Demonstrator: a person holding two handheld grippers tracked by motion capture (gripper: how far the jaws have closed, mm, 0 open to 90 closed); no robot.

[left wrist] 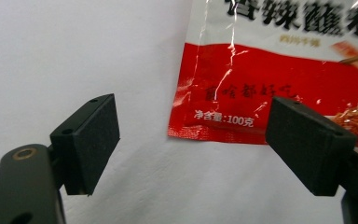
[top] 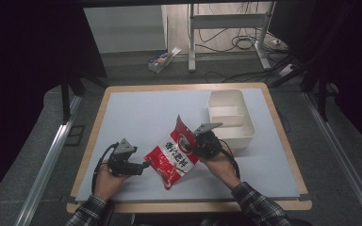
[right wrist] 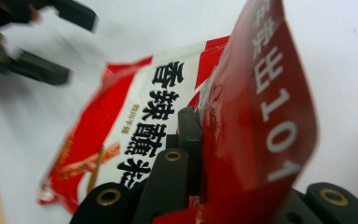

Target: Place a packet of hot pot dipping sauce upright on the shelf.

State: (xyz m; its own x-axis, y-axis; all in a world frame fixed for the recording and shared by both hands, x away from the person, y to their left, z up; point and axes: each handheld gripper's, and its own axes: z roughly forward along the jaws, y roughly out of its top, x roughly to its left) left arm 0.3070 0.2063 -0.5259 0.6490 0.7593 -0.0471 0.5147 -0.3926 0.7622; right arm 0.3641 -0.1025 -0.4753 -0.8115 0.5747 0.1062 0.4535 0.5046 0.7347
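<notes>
A red and white snack packet (top: 174, 153) with black lettering is tilted up off the blue-grey mat, its top corner raised. My right gripper (top: 192, 147) is shut on the packet's right side; in the right gripper view the jaws (right wrist: 200, 135) pinch the folded red film of the packet (right wrist: 163, 112). My left gripper (top: 145, 165) sits low at the packet's lower left edge and is open. In the left gripper view its pads (left wrist: 93, 135) stand wide apart, with the packet's (left wrist: 270, 70) red bottom corner lying ahead of them, untouched. The left gripper (right wrist: 42, 42) also appears blurred in the right gripper view.
A white rectangular bin (top: 238, 136) with a divider stands at the back right of the mat, just right of my right gripper. The wooden table edge (top: 188, 206) runs along the front. Cables and a stand lie on the floor beyond the table.
</notes>
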